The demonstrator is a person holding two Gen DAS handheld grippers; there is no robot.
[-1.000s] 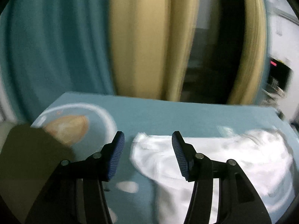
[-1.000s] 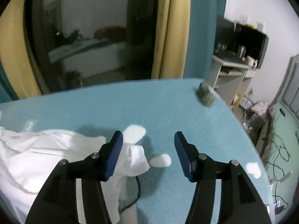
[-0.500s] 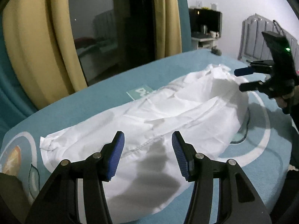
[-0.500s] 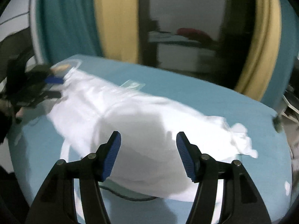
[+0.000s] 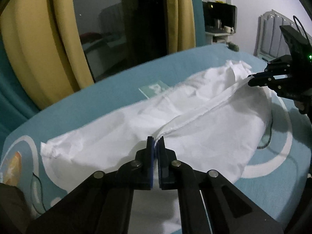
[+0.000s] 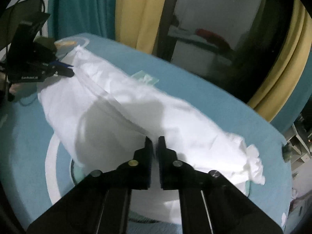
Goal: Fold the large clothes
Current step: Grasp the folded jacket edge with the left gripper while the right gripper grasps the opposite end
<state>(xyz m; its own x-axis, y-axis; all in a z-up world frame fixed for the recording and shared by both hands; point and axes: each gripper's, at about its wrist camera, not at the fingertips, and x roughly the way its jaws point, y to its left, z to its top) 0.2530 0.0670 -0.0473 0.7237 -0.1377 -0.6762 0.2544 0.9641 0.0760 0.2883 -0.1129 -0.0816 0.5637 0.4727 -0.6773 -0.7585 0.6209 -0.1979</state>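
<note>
White garment (image 5: 195,120), big crumpled thing, is spread across a teal bed cover (image 5: 109,97) and takes up most of the middle of it. Both ends are pinched right now. The left gripper (image 5: 155,142) has its blue-padded jaws closed tight on a seam edge at the near left part of the cloth, and you can see the hem line running from there straight across to the right gripper (image 5: 251,80), which is clamped on the far right end of the same edge. From the right wrist view it's the mirror of that: right gripper (image 6: 155,142) shut on the cloth close to the lens, left gripper (image 6: 66,71) at the far left end with a bit of fabric in its tips.

No real containers anywhere, so nothing to report there. Only a small pale green flat packet (image 5: 154,88) lying on the cover just beyond the cloth.

Surface is that teal cover with white ring shapes and an orange patch (image 5: 11,165) printed near the left corner. Behind the bed there's a dark window (image 5: 120,31) framed by yellow curtains (image 5: 33,44) and teal ones, a white wall, a dark shelf unit (image 5: 220,17) with small stuff on it, and a grey panelled thing (image 5: 273,33) off to the right.
</note>
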